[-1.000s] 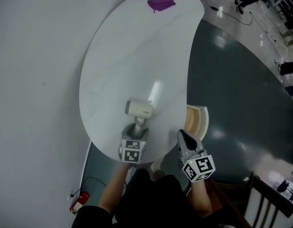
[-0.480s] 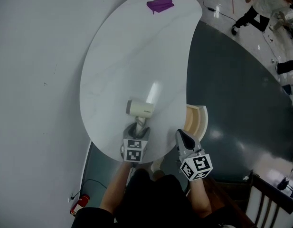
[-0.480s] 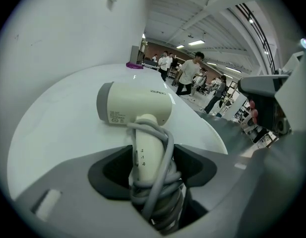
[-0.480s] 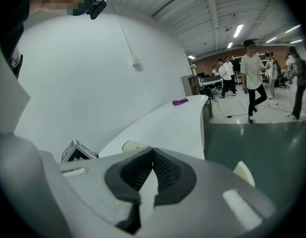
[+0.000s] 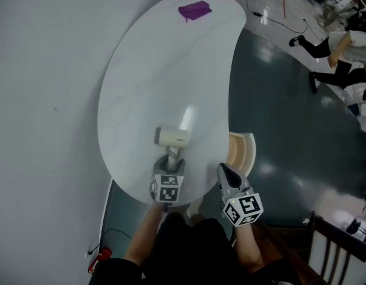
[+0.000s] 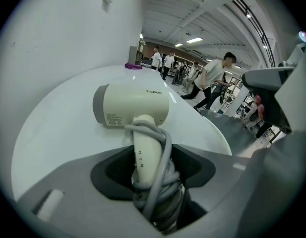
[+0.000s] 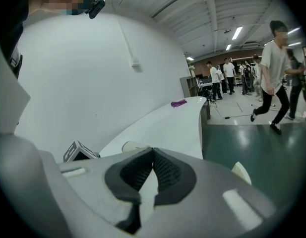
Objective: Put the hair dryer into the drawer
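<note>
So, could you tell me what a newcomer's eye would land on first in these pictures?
The cream hair dryer lies near the front edge of the curved white table, and the left gripper has just been closing its jaws on the cord-wrapped handle between them. Next come the small purple item alone at the table's far end and the open, wood-lined drawer jutting out at the table's right edge.

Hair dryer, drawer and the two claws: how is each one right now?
hair dryer: lying on the table, not lifted yet.
left claw: jaws have just been closing, now pressing on the hair dryer's handle.
right claw: shut, holding nothing.
drawer: pulled open.
</note>
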### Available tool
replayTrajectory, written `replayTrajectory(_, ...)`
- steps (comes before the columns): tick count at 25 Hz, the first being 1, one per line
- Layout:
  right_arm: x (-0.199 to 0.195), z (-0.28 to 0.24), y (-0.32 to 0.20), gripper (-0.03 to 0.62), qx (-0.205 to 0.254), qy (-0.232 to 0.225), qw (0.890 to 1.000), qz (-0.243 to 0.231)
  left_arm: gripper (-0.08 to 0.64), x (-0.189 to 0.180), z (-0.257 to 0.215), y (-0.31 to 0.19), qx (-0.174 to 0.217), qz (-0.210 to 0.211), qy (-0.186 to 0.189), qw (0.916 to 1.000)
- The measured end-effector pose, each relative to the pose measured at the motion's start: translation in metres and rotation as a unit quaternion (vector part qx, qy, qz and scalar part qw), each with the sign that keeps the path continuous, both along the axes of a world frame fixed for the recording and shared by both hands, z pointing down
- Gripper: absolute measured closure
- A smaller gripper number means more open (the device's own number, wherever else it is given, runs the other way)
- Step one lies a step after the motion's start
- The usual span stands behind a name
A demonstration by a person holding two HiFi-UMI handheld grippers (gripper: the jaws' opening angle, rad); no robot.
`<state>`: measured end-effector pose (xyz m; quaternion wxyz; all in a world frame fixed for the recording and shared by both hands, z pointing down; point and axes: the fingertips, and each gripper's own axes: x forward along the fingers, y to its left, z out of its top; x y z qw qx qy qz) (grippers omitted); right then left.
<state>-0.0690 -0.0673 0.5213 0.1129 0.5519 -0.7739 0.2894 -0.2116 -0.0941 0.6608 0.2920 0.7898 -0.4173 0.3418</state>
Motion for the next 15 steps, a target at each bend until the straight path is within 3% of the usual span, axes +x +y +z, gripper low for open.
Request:
replayTrajectory(7, 0.011, -0.003, 0.0, 0.589, 0.001, 0.008, 1.0, 0.023, 0.316, 0.006, -0.015, -0.002, 0.012, 0.028, 0.001, 0.9995)
replayTrajectory(15, 0.032, -0.019, 0.001, 0.589, 0.013, 0.018, 0.998, 0.061, 0.318, 0.026, -0.057, -0.001, 0.039, 0.056, 0.029, 0.9972)
